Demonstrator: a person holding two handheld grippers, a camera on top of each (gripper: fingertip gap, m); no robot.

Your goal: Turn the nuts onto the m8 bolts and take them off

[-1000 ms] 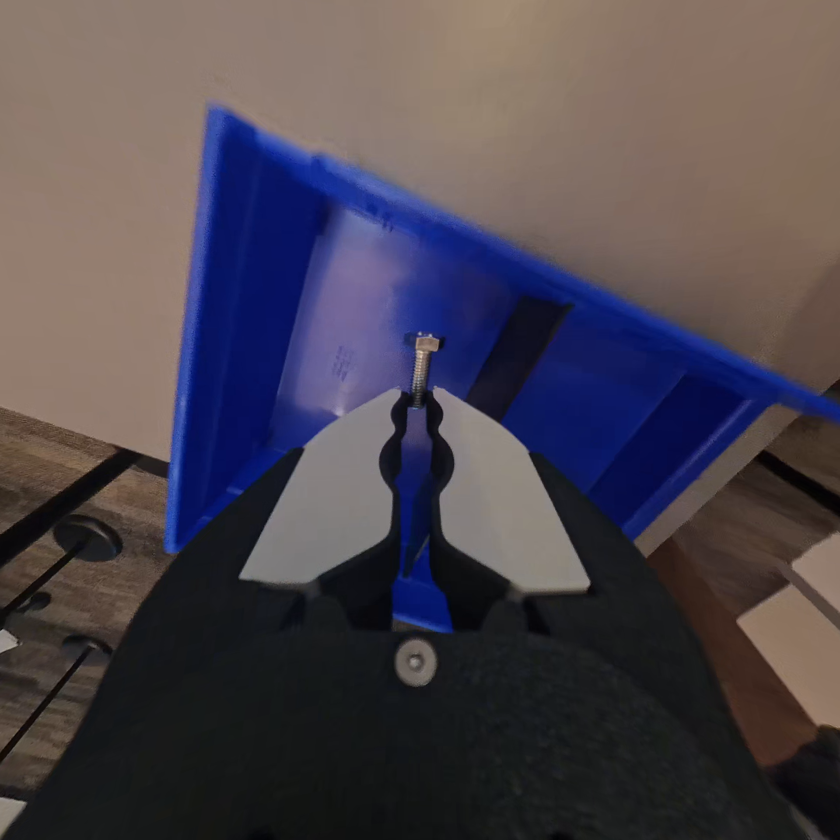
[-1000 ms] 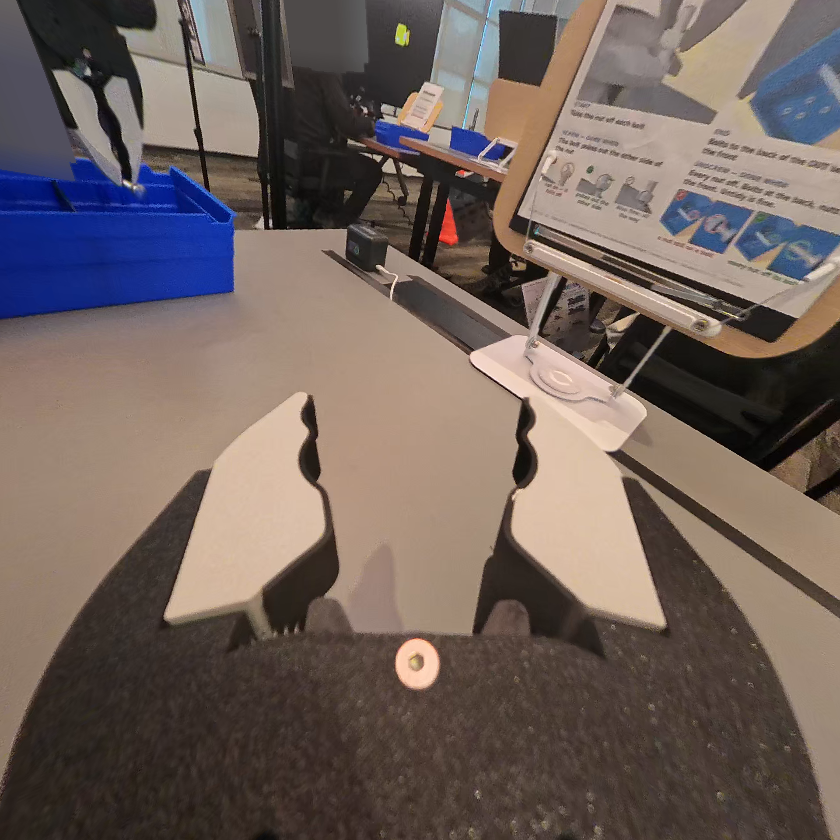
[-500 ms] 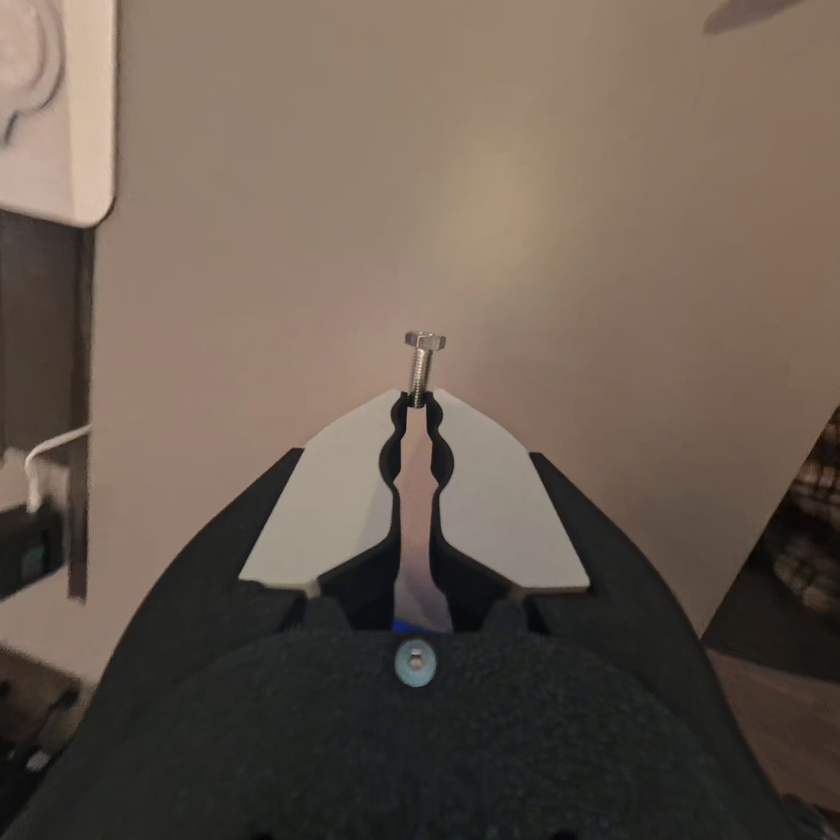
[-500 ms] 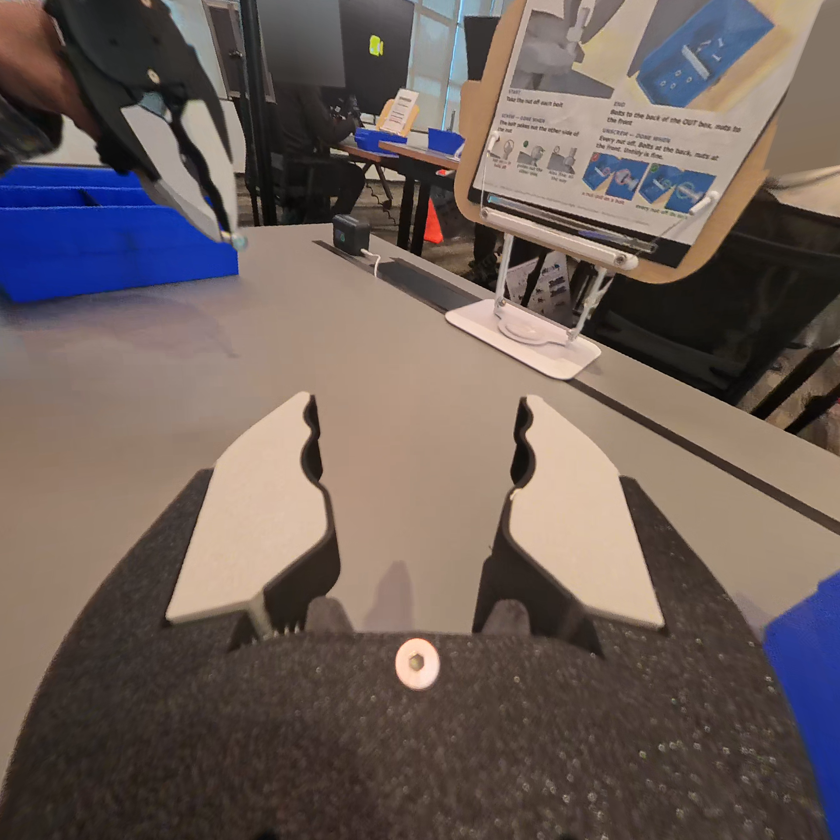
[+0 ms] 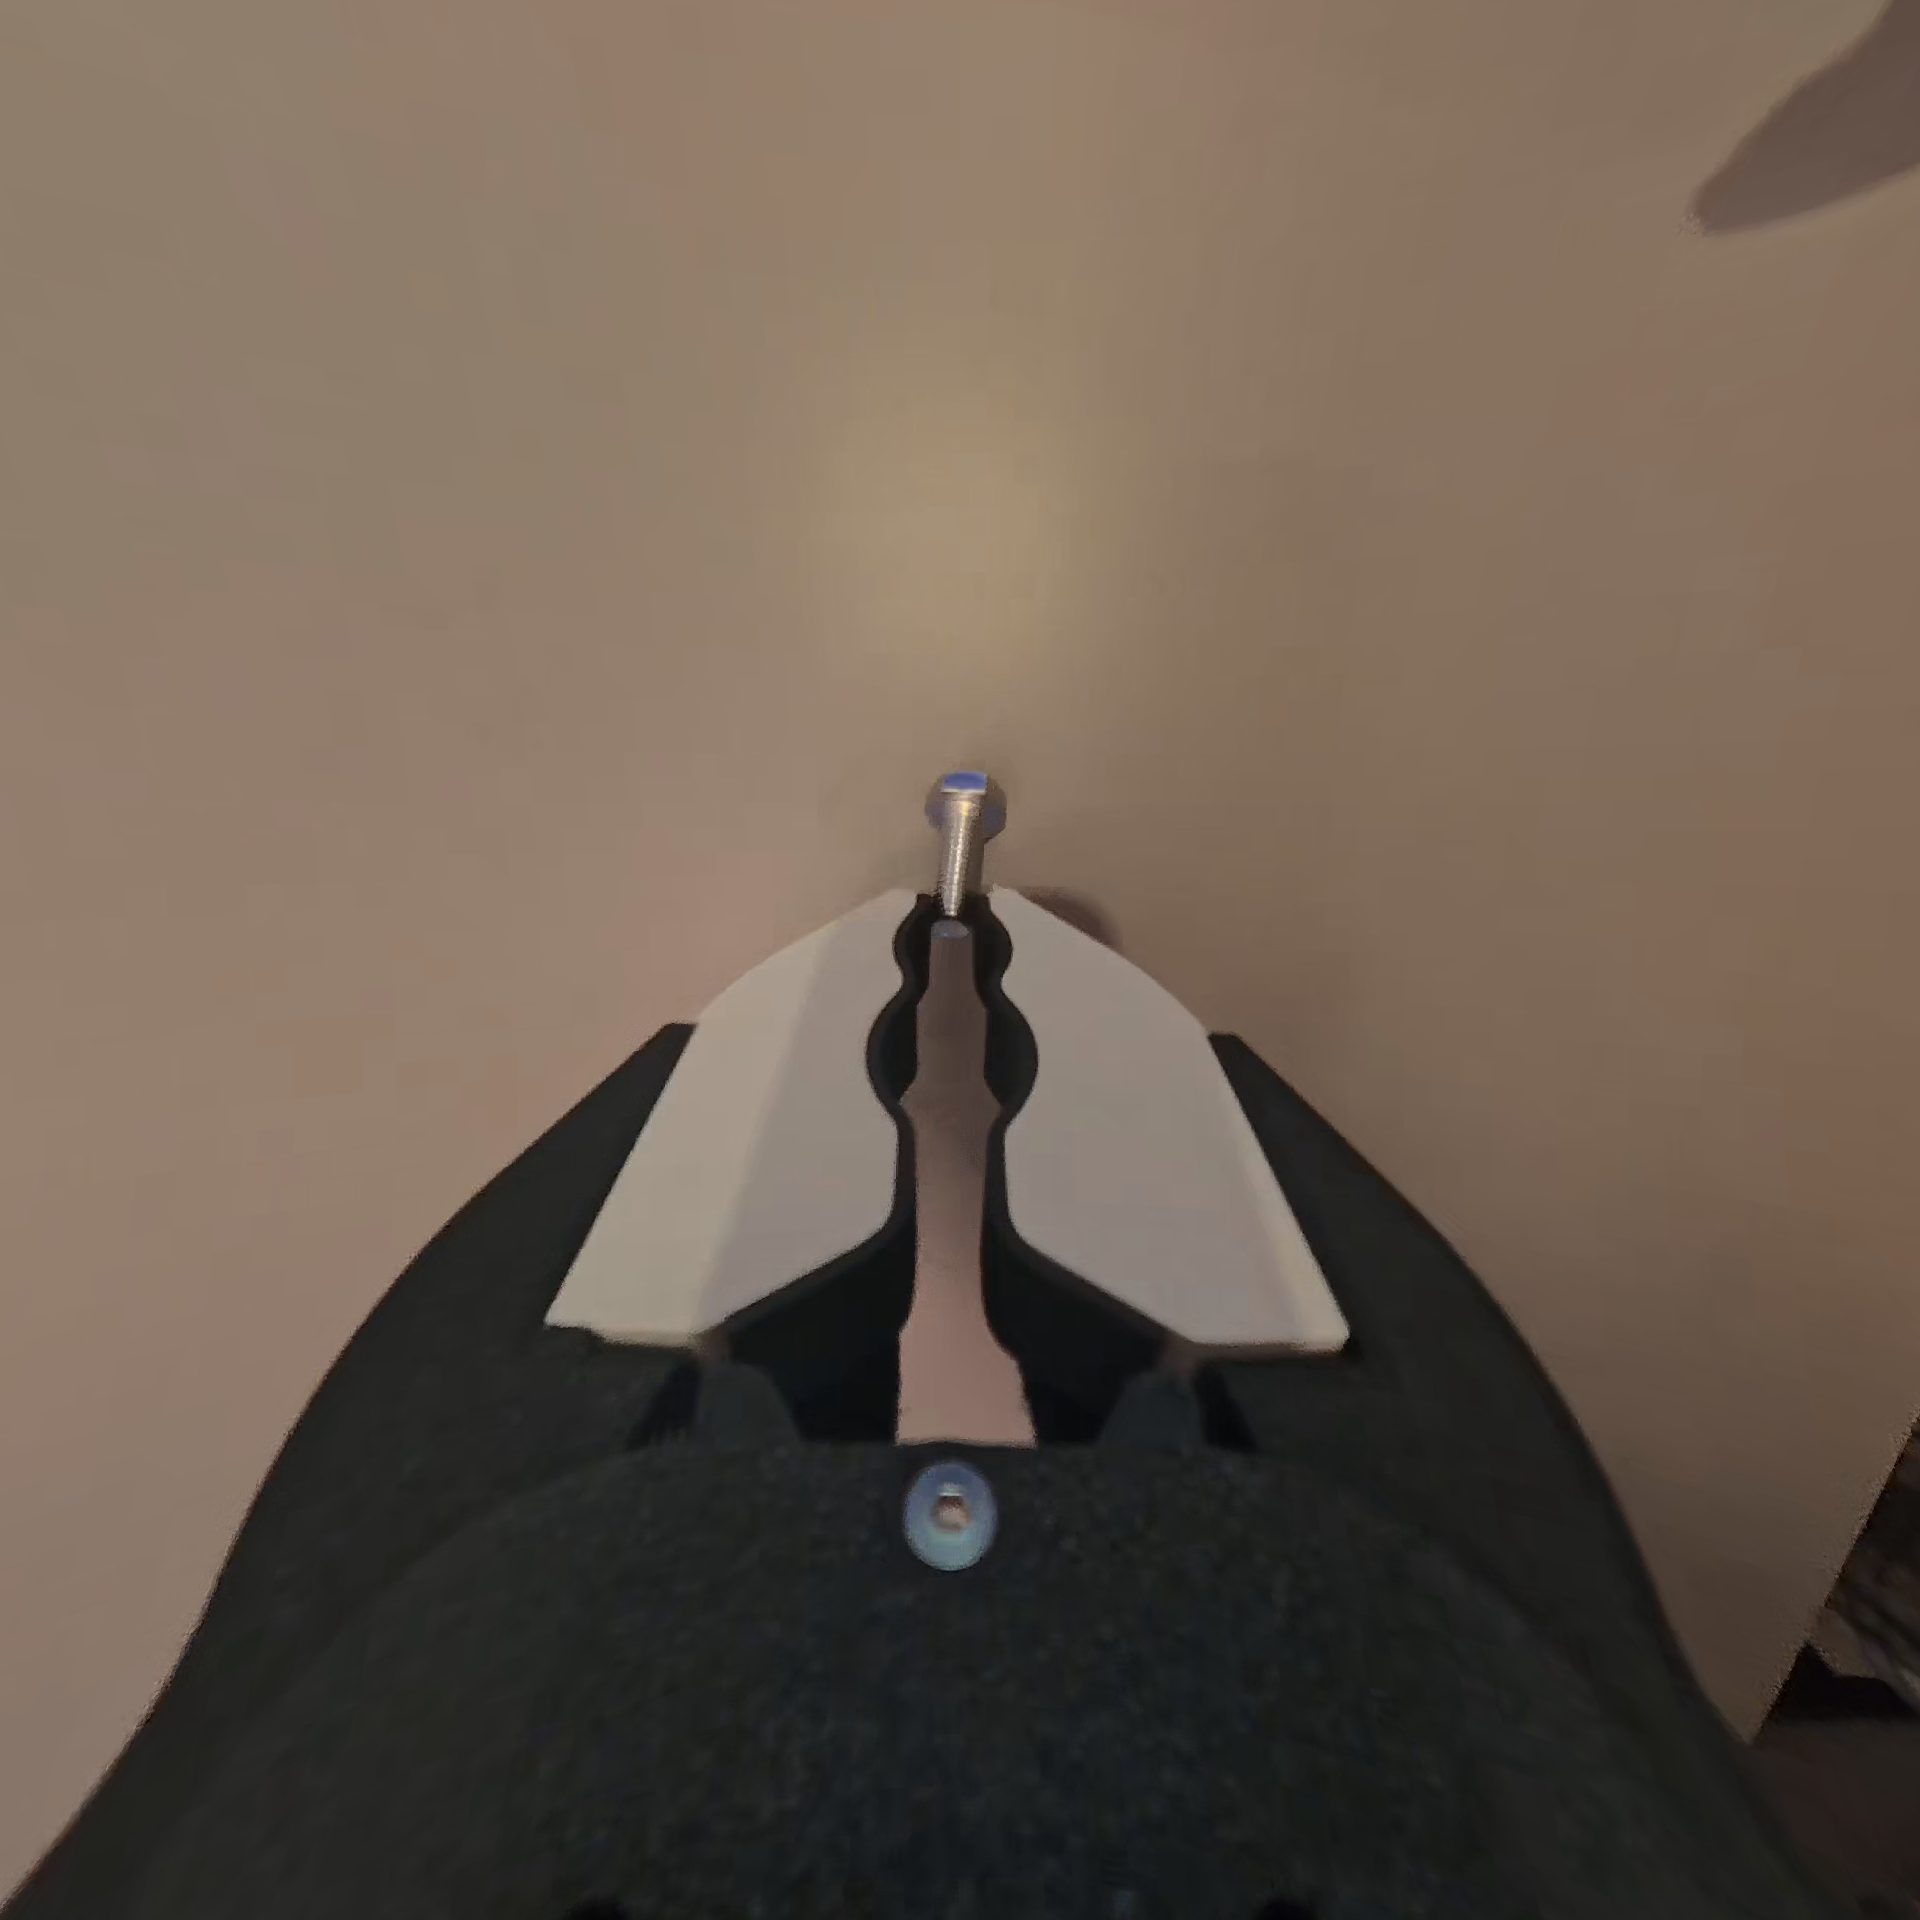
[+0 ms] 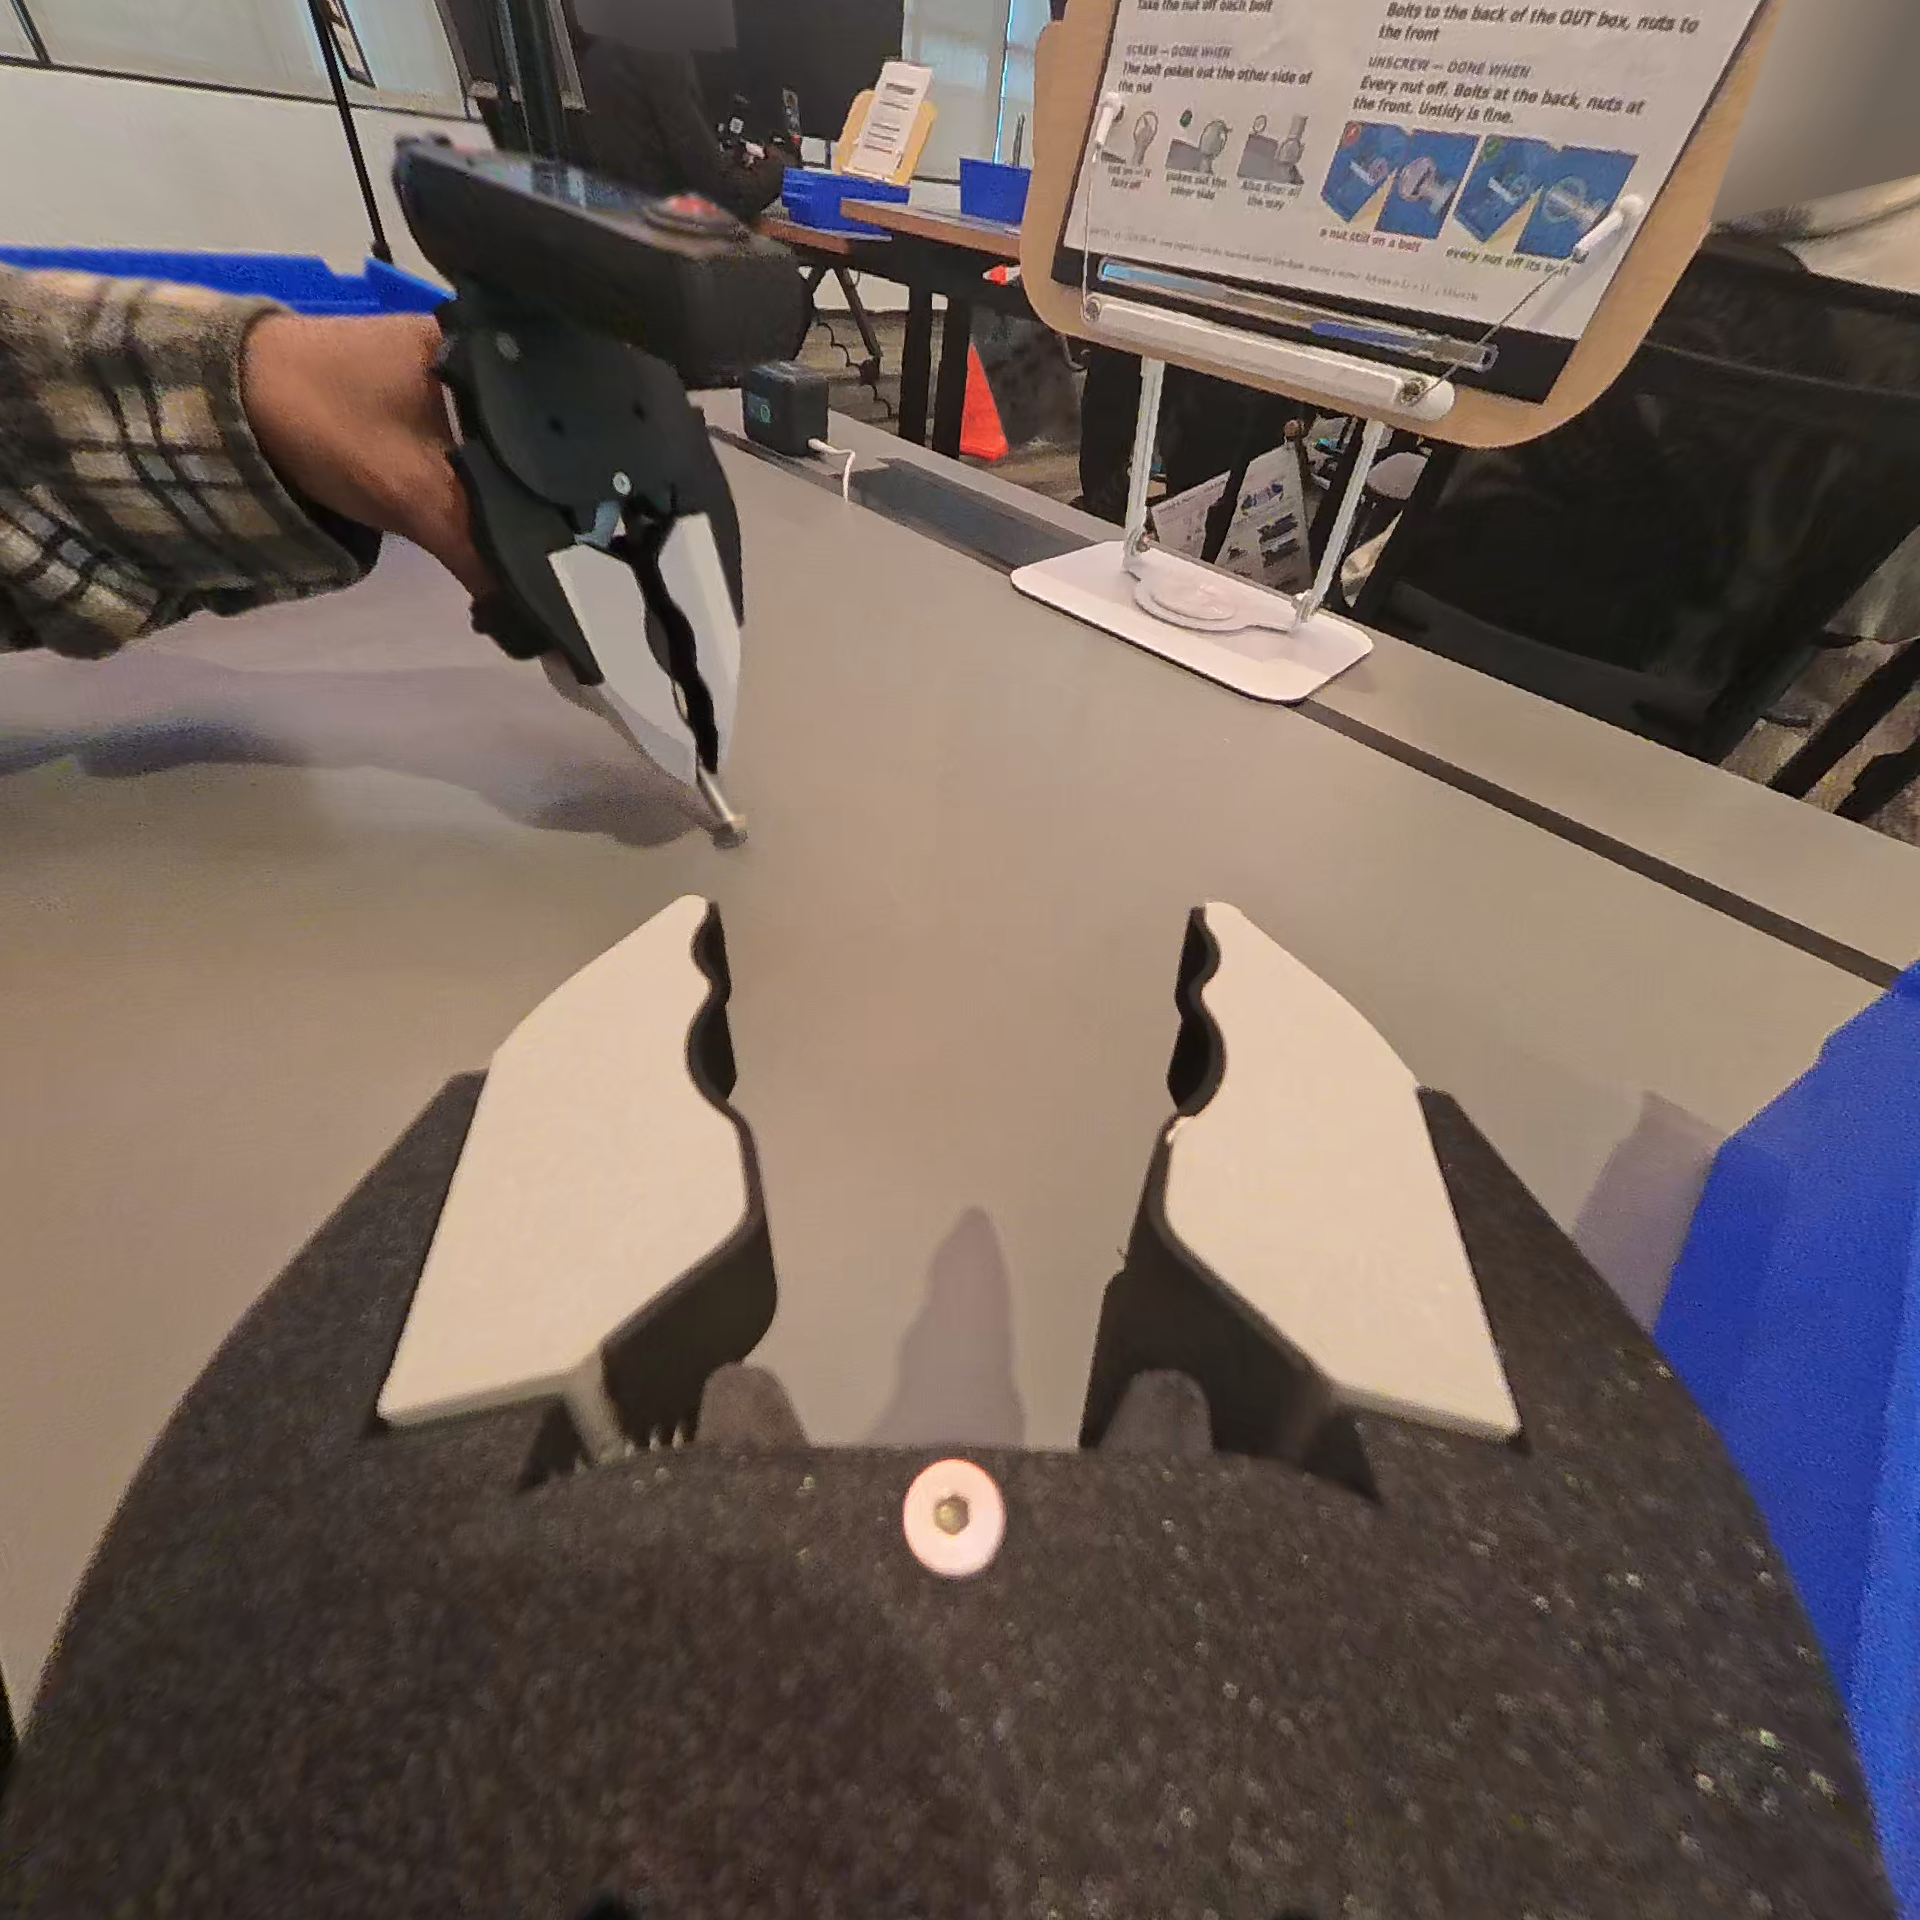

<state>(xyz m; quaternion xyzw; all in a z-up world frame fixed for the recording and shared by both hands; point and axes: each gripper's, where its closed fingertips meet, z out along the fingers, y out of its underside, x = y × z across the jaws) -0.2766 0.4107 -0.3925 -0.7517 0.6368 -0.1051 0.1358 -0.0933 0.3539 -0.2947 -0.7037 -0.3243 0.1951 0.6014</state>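
Over the grey surface (image 6: 1039, 831): the left gripper (image 5: 958, 906) comes in pointing down, its white fingers (image 5: 790, 1122) pinched nearly together on the threaded shank of a small silver hex-head bolt (image 5: 962, 837).
Bolt position: head down, right at the surface; from the right wrist view its head (image 6: 730, 828) looks to be touching or a hair above, too close to call.
Left hand: a person's hand in a plaid sleeve (image 6: 125, 457) grips the black handle of the tool.
Right gripper (image 6: 951, 971): fingers spread wide, nothing between them, hanging low over the surface just short of the bolt.
Blue plastic bins: one edge behind the left arm (image 6: 208, 281), another at the right margin (image 6: 1808, 1351); no nut shows in either view.
Background: a clipboard-style instruction board on a white stand (image 6: 1340, 208), well off to the right.
Step in hand: by the look of it, presenting the bolt for threading.
Next move, as a judgement: the right gripper needs a nut, likely from the near bin, then must meet the shank's free end squarely, which the left fingers presently cover.
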